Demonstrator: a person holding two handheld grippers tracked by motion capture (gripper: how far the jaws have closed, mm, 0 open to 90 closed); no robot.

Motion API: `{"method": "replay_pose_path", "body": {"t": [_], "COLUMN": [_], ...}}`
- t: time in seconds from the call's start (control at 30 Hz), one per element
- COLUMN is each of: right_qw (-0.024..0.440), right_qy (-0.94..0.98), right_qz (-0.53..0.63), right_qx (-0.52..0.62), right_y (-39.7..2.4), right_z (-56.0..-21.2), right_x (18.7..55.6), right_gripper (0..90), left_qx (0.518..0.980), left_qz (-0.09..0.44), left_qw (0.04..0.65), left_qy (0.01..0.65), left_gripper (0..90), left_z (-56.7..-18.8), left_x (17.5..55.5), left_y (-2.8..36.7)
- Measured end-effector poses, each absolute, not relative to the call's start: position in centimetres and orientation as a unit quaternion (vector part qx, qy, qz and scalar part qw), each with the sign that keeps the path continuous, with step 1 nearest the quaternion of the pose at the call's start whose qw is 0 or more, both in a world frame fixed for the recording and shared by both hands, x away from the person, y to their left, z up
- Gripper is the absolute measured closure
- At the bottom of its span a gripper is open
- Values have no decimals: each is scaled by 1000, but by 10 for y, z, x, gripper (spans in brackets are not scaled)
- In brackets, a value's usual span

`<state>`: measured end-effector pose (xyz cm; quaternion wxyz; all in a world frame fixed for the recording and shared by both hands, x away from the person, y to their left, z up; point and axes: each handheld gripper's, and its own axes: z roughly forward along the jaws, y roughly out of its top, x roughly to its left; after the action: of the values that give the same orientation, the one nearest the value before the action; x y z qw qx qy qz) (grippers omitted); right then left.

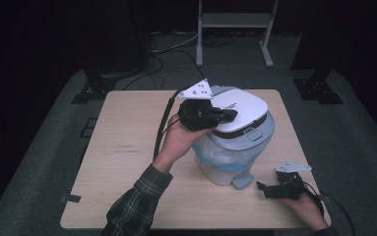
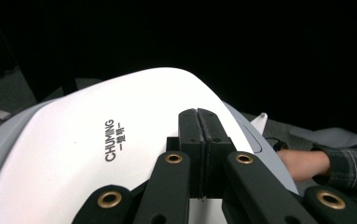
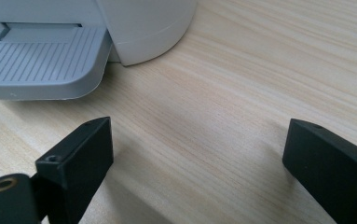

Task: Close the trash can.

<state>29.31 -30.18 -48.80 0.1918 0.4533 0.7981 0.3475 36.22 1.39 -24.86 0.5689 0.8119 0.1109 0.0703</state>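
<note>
A white pedal bin (image 1: 223,169) stands on the wooden table (image 1: 127,147), right of the middle. A blue bag (image 1: 220,155) shows under its white lid (image 1: 242,108), which sits tilted. My left gripper (image 1: 230,115) is shut with nothing between its jaws. Its tips (image 2: 198,114) lie on or just over the top of the lid (image 2: 97,140), beside the printed brand name. My right gripper (image 1: 262,187) rests low at the table's front right, open, with only bare table (image 3: 241,70) between its jaws (image 3: 199,140). The grey ribbed pedal (image 3: 36,60) and the bin's base (image 3: 148,23) lie just ahead of it.
The table's front edge runs close behind my right hand (image 1: 304,204). A metal stand (image 1: 235,19) and cables (image 1: 166,54) sit on the dark floor beyond the table. A tape tab (image 1: 70,199) sticks out at the front left corner.
</note>
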Motion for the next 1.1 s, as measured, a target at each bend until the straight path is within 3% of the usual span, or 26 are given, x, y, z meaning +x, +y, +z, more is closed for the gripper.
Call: {"method": "replay_pose_path", "body": {"t": [1.1], "right_qw": [191], "right_qy": [798], "right_qz": [348], "right_qx": [454], "right_y": [-302], "right_z": [-488], "right_x": [293], "right_gripper": [74], "left_qx": [850], "left_qz": [62], "left_qw": [512], "left_qy": [107], "left_gripper": [900], "left_z": [-250], "left_x": [356], "left_y": [-26]}}
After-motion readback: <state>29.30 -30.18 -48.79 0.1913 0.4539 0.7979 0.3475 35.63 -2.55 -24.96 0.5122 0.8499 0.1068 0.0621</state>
